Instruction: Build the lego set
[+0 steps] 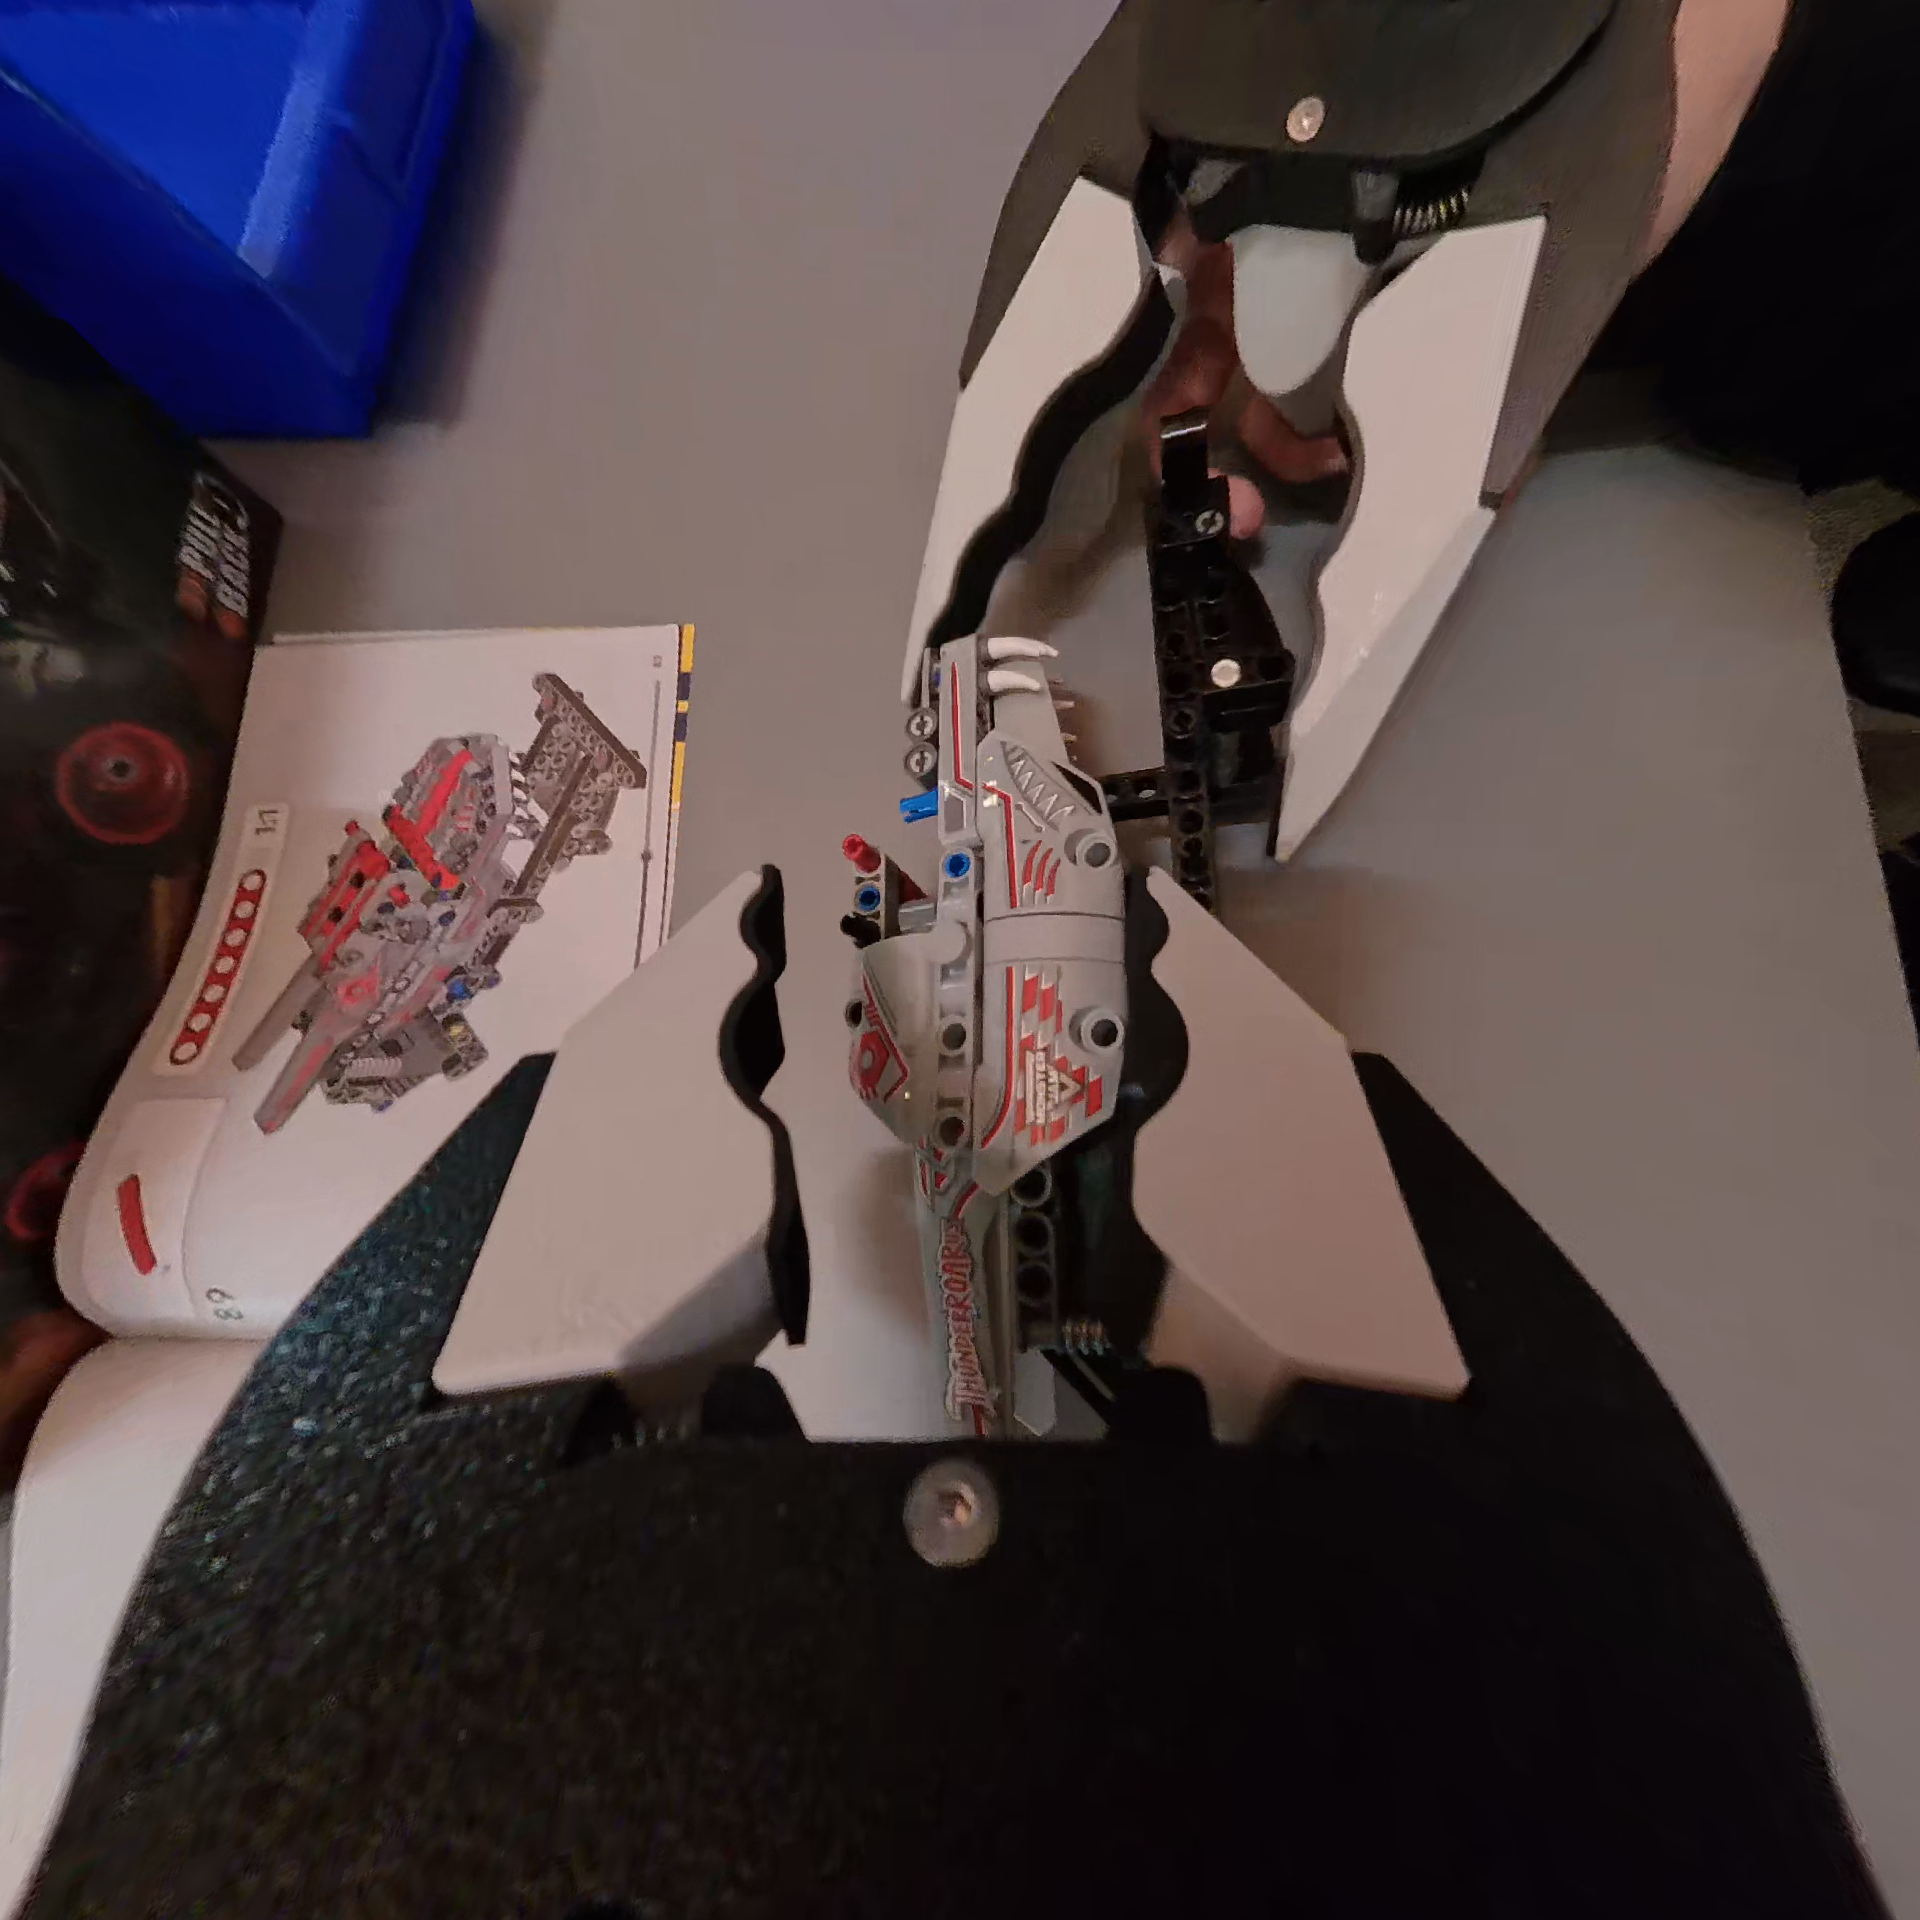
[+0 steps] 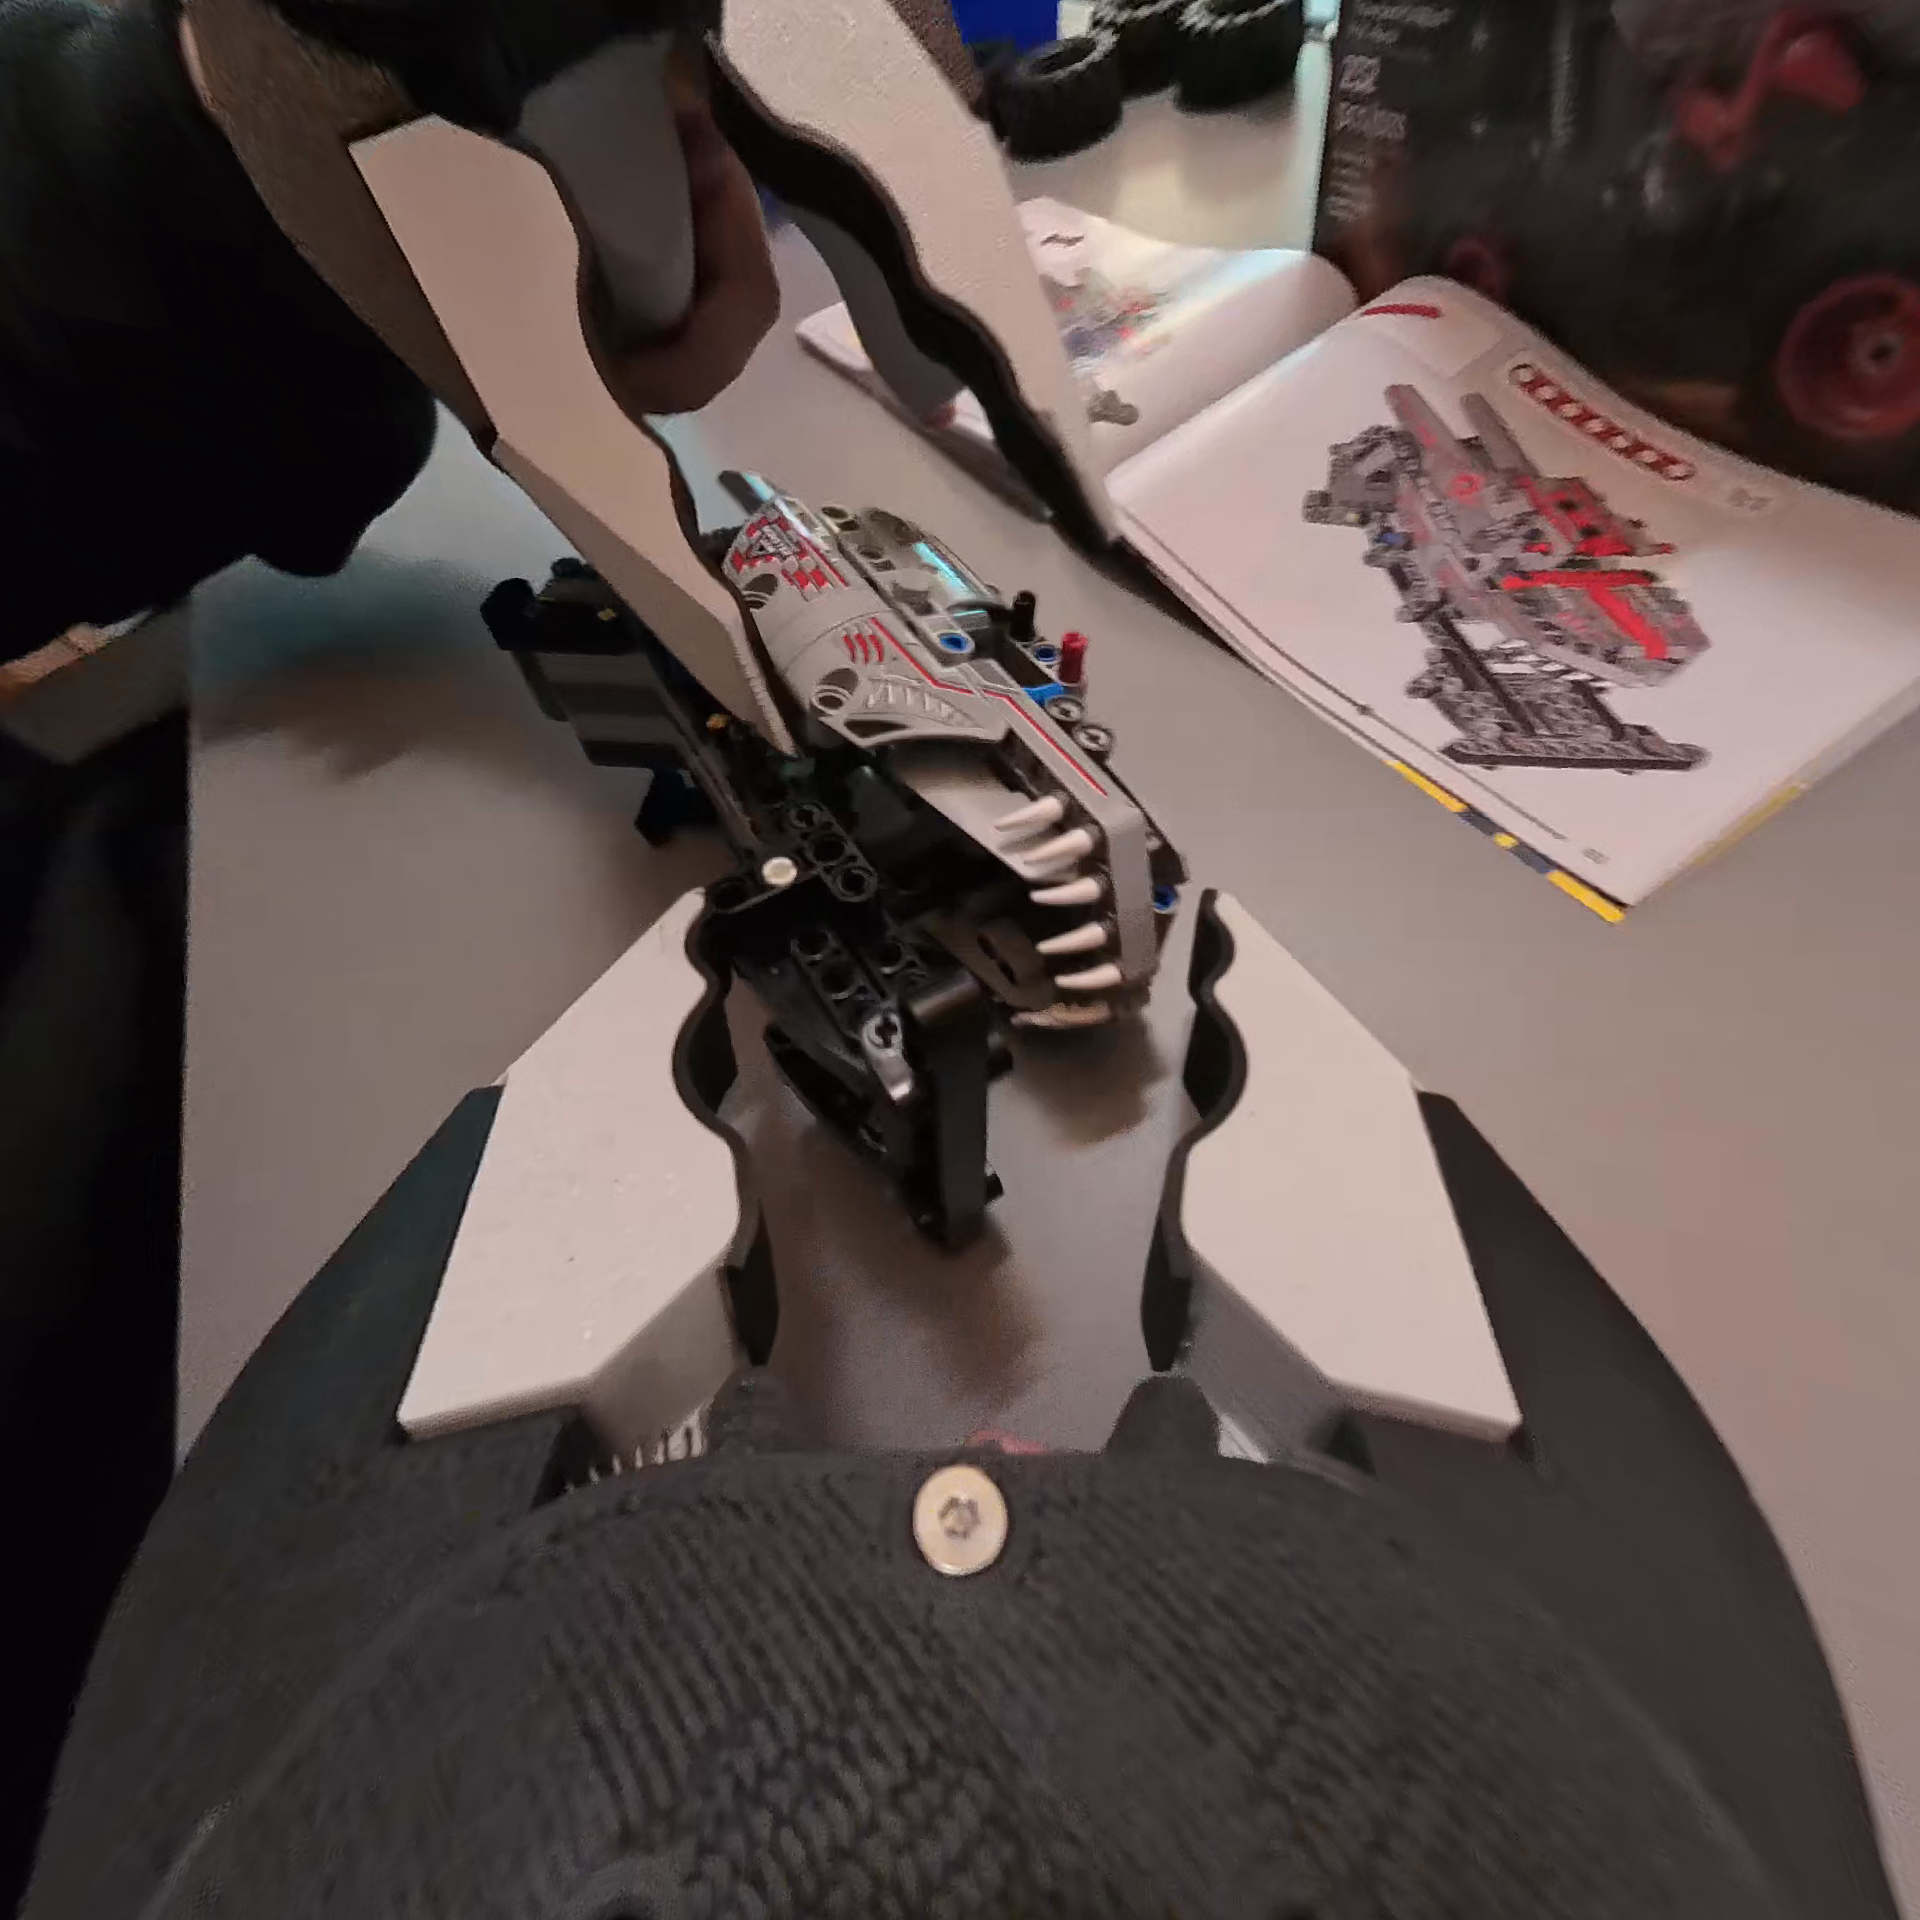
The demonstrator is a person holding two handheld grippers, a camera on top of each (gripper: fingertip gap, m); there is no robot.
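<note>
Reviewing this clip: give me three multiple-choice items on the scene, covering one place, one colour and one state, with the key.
1. In the left wrist view, the booklet lies:
A. under the model
B. on the table, left of the model
C. held in a tool

2. The model's teeth are:
A. red
B. blue
C. white

3. The right tool is:
A. open, with a finger on each side of the model's front
B. shut on the booklet
C. out of view

Key:
1 B: the open pages rest flat on the table beside the model.
2 C: a row of white spikes lines the grey jaw piece.
3 A: a wide gap shows between its fingers, with the model in it.
</note>
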